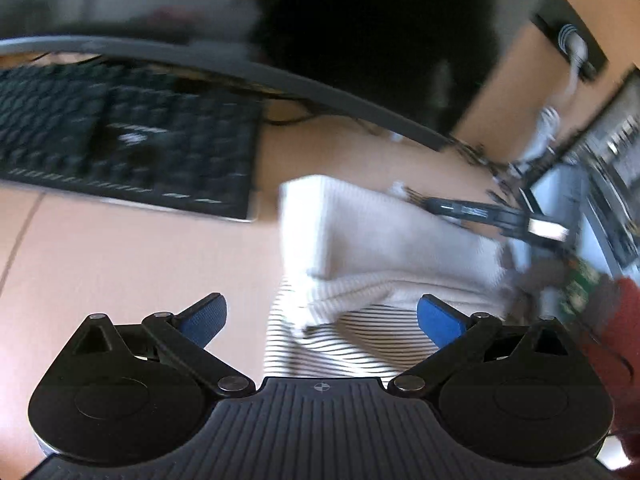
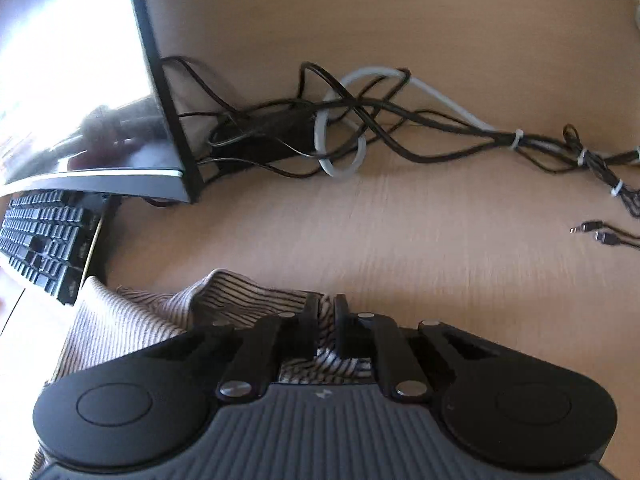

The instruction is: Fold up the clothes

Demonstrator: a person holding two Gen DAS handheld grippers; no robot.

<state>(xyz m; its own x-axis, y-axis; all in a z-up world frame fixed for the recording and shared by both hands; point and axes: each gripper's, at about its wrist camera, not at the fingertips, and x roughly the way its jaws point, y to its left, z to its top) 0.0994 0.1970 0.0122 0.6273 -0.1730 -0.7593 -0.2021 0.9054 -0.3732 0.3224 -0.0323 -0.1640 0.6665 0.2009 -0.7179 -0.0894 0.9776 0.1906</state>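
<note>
A cream ribbed garment [image 1: 384, 236] with a black-and-white striped side [image 1: 360, 340] lies bunched on the wooden desk. My left gripper [image 1: 322, 320] hovers over its near edge. It is open, the blue pads [image 1: 204, 320] stand wide apart and nothing is pinched between them. In the right wrist view the same garment [image 2: 120, 320] spreads to the left. My right gripper [image 2: 326, 308] is shut on a raised fold of the striped cloth [image 2: 256, 292]. The left wrist view is blurred.
A black keyboard [image 1: 128, 140] [image 2: 44, 240] lies left of the garment, under a curved monitor [image 2: 80, 80]. A tangle of black and white cables [image 2: 360, 120] runs across the desk [image 2: 440, 240] behind. A red sleeve [image 1: 616, 320] shows at the right edge.
</note>
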